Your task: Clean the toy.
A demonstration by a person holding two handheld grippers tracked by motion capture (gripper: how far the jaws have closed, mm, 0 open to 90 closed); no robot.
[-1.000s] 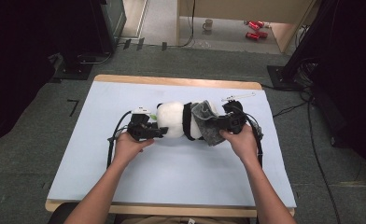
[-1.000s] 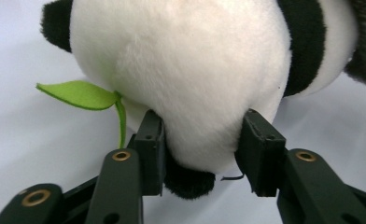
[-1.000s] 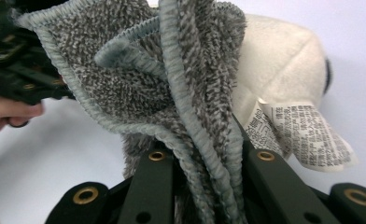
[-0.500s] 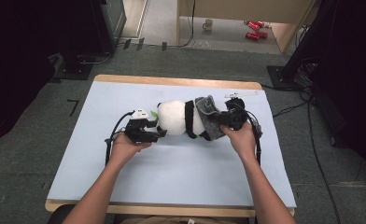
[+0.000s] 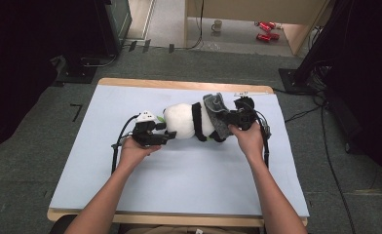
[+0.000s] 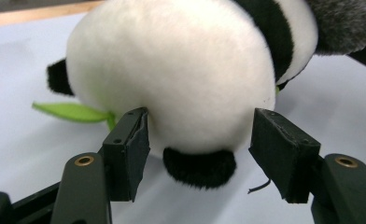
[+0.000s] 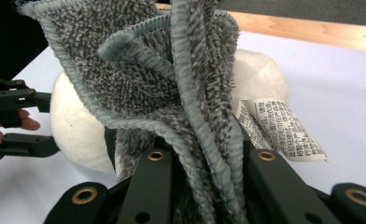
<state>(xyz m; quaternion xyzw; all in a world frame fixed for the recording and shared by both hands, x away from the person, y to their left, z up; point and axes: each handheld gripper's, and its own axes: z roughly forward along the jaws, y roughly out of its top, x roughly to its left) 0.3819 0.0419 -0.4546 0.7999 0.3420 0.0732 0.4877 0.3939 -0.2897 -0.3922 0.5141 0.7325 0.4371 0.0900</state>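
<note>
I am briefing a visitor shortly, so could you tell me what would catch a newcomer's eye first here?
A plush panda lies mid-table on the pale blue mat. The right gripper is clamped on a bunched grey cloth against the toy's right end. The left gripper stands open around its white rump, pads just short of the fur.

A plush panda (image 5: 184,121) is laid mid-table (image 5: 179,180), a fleece cloth (image 5: 217,114) draped at its right end, a felt leaf (image 6: 69,112) at its left.
</note>
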